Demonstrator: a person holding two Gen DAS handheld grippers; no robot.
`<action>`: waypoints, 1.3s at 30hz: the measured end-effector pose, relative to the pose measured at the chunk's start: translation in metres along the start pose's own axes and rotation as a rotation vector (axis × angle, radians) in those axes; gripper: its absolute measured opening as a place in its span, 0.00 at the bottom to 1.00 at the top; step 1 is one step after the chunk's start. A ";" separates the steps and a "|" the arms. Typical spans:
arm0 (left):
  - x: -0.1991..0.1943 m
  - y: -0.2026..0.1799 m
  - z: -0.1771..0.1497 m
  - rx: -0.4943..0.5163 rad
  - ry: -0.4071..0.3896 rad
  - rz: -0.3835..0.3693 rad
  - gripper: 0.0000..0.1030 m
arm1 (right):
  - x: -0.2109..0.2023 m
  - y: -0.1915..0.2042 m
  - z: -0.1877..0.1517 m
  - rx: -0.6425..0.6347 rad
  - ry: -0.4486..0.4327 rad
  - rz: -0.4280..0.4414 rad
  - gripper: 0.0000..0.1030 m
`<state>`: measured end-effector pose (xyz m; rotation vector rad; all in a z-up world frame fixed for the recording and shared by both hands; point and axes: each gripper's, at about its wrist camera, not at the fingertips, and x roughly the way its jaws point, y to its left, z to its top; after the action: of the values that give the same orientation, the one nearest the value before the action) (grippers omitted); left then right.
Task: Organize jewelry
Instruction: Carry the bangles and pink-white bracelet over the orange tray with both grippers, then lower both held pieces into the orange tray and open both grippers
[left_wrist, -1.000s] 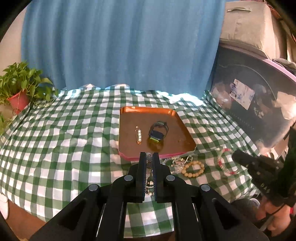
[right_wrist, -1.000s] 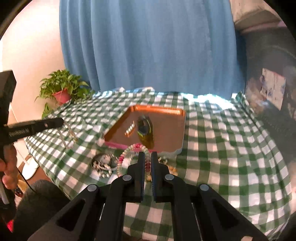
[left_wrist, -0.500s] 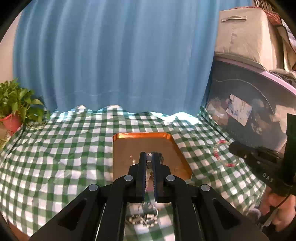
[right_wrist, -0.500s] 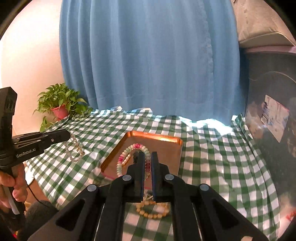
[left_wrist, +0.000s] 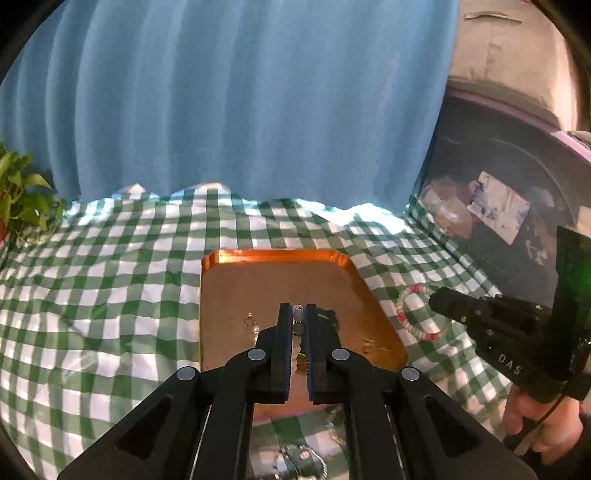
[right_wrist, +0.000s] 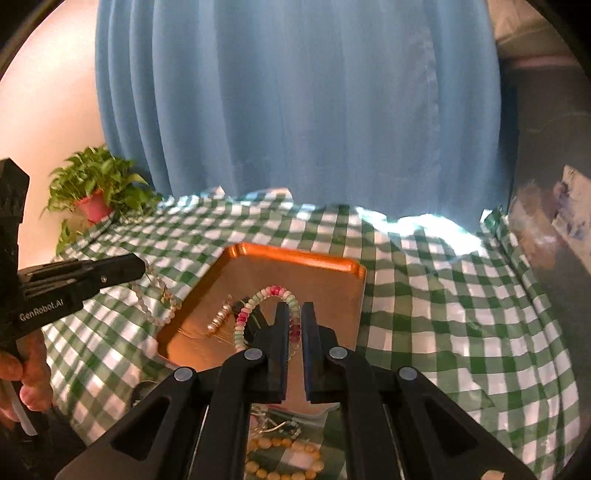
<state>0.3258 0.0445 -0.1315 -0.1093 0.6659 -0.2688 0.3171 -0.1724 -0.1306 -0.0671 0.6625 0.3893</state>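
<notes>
Over the copper tray (left_wrist: 280, 280), left gripper (left_wrist: 298, 314) pinches a pale bead strand (left_wrist: 297, 325); right gripper (right_wrist: 294, 314) pinches a pink-green, perhaps beaded, bracelet (right_wrist: 266, 295).

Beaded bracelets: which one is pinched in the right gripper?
The pink, green and white bracelet, looped up between the right gripper's shut jaws over the copper tray. The tan wooden-bead bracelet lies loose on the cloth below.

This looks like a room in a home. A tabletop is draped in a green-and-white checked cloth (left_wrist: 110, 288), with a pleated blue curtain (right_wrist: 295, 110) hanging behind it at 12 o'clock. A leafy houseplant in a red pot (right_wrist: 94, 192) stands at 10 o'clock. At 2 o'clock, a dark storage bin (left_wrist: 491, 192) packed with household odds and ends carries a grey fabric box (left_wrist: 513, 62).
</notes>
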 end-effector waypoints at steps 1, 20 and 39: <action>0.009 0.004 -0.002 -0.008 0.007 0.001 0.06 | 0.011 -0.002 -0.003 0.004 0.013 -0.002 0.06; 0.096 0.066 -0.019 -0.281 0.086 -0.078 0.06 | 0.086 -0.014 -0.021 0.086 0.027 -0.091 0.06; 0.127 0.063 -0.031 -0.126 0.183 0.200 0.26 | 0.117 -0.015 -0.030 0.065 0.067 -0.062 0.54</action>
<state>0.4155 0.0692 -0.2436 -0.1382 0.8696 -0.0442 0.3894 -0.1529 -0.2266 -0.0391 0.7374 0.3064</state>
